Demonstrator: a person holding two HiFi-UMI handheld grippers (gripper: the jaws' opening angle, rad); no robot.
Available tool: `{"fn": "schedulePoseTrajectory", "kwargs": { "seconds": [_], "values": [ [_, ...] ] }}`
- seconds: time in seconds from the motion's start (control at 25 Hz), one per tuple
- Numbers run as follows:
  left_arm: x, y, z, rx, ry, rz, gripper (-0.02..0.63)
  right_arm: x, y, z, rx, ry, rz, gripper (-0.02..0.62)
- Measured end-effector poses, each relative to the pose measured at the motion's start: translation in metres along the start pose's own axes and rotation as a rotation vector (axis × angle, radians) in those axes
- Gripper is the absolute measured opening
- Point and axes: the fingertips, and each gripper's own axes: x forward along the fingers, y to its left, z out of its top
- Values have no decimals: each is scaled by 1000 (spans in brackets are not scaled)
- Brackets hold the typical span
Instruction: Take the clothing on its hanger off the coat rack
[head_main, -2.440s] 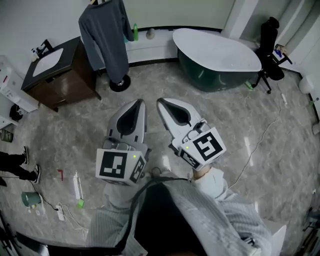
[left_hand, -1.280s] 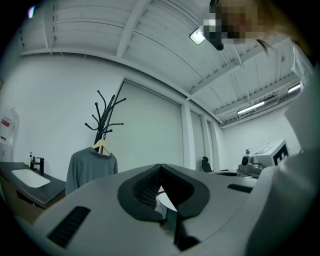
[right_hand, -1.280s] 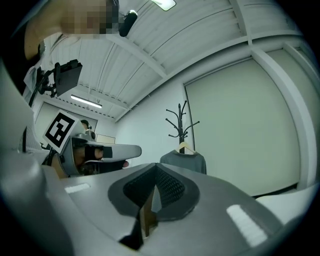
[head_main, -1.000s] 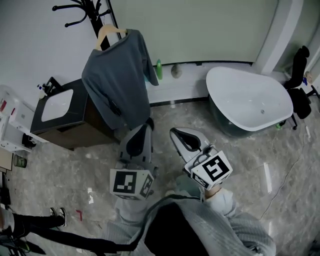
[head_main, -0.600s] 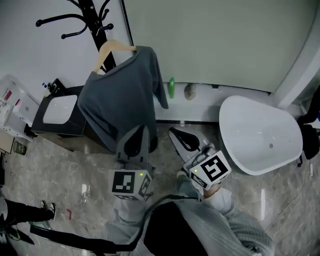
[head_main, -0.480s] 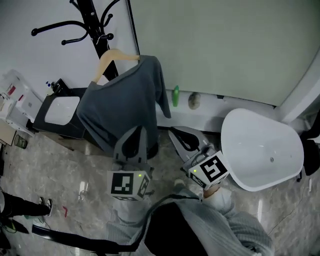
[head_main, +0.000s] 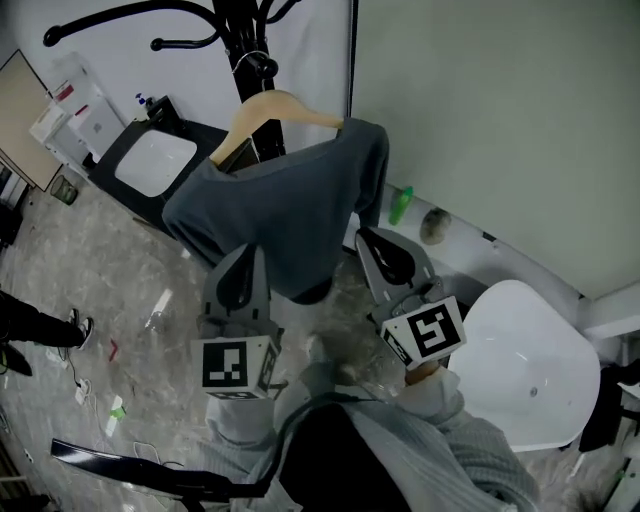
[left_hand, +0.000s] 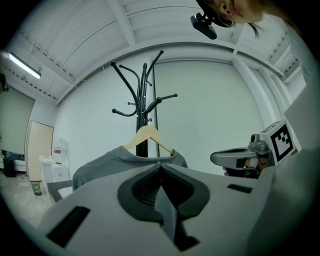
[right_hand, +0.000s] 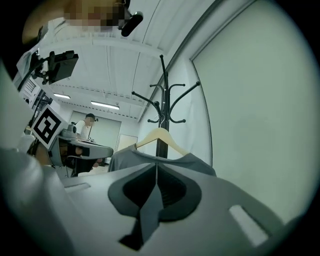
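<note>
**A:** Where's the garment?

**B:** On the rack. The grey long-sleeved sweater (head_main: 280, 215) is draped on a pale wooden hanger (head_main: 285, 103), and the hanger's hook is up on the black metal coat rack (head_main: 240, 30). In the head view the rack is at 12 o'clock and the sweater falls from it toward the centre.

**A:** Left claw?

**B:** The left claw (head_main: 248, 250) is closed, jaws pressed together with nothing between them. It's at 7 o'clock of the sweater. Its tip overlaps the hem in the head view, so I can't tell if there's contact. The left gripper view puts the hanger and collar straight ahead at 12 o'clock, beyond the tip.

**A:** Right claw?

**B:** The right claw (head_main: 368, 236) is the same: jaws together and empty. It sits at 4 o'clock of the sweater, just beside the hanging sleeve. The right gripper view has the hanger dead ahead, with the rack pole rising behind it.

**A:** Do the claws touch each other?

**B:** No, they're apart, side by side, with the lower part of the sweater between their tips.

**A:** Surroundings?

**B:** There's a dark counter (head_main: 125, 150) with a white basin (head_main: 155, 162) at 10 o'clock. A white bathtub (head_main: 520, 370) is at 4 o'clock. A green bottle (head_main: 400, 205) is on the ledge at 2 o'clock, near the right claw.
</note>
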Motion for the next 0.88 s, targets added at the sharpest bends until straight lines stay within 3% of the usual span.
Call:
{"fn": "schedulePoseTrajectory", "kwargs": {
  "seconds": [0.2, 0.44, 0.64, 0.72, 0.88],
  "values": [
    [31, 30, 6, 67, -28, 60, 5, 47, -22, -3, -51, -41, -4, 3],
    [58, 50, 38, 177, -36, 60, 6, 93, -42, 24, -117, -80, -15, 3],
    [79, 68, 56, 417, 6, 151, 7, 126, -54, 35, -207, -65, 11, 26],
    [87, 71, 60, 489, 31, 185, 63, 137, -60, 39, -285, -48, 31, 44],
    [103, 73, 49, 601, 117, 205, 154, 159, -63, 33, -420, 13, 112, 144]
  ]
}}
